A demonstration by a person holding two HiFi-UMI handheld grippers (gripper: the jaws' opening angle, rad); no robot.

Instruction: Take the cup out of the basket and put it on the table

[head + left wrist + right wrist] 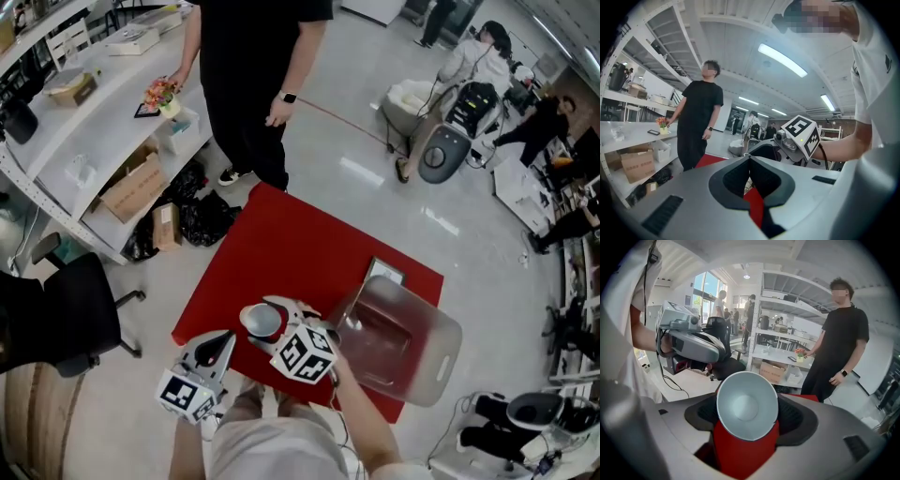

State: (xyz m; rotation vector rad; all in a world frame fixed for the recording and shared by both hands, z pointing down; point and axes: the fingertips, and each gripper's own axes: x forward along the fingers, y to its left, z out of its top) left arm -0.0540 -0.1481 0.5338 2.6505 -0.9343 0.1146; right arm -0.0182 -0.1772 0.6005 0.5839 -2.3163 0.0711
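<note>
Over the near edge of the red tabletop (pixel 272 244), at nine o'clock from the grey basket (pixel 441 342), our right gripper (pixel 750 416) grips the red cup (pixel 263 320) in its fingers, out of the basket, white inside showing. At seven o'clock from the cup, our left gripper (pixel 221 342) keeps its fingers pressed together, empty.

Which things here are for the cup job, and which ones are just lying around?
For the job:
- red cup
- right hand-held gripper, shut on the cup
- see-through basket
- red table

Just lying about:
- cardboard box on the shelf
- flowers
- black chair
- black bags on the floor
</note>
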